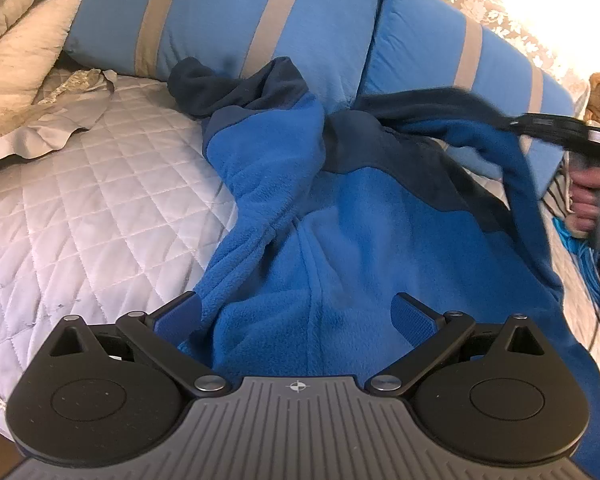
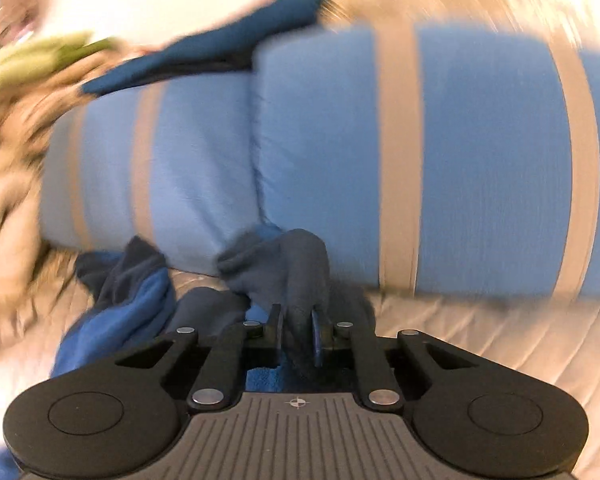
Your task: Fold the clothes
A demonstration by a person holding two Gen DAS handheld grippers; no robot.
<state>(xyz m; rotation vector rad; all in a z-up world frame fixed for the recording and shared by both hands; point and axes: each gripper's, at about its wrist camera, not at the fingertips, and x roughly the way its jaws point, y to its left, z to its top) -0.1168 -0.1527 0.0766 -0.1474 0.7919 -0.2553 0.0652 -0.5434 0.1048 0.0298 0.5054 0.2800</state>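
Right wrist view is showing the right gripper (image 2: 298, 330) clamping a dark navy sleeve end of the blue fleece jacket (image 1: 340, 240) lying on the white quilted bed cover (image 1: 80, 200) near its pillow edge, while the left gripper (image 1: 296, 316) is hovering with fingers apart, so the sleeve fold is probably in hand and next needs carrying it across the body.
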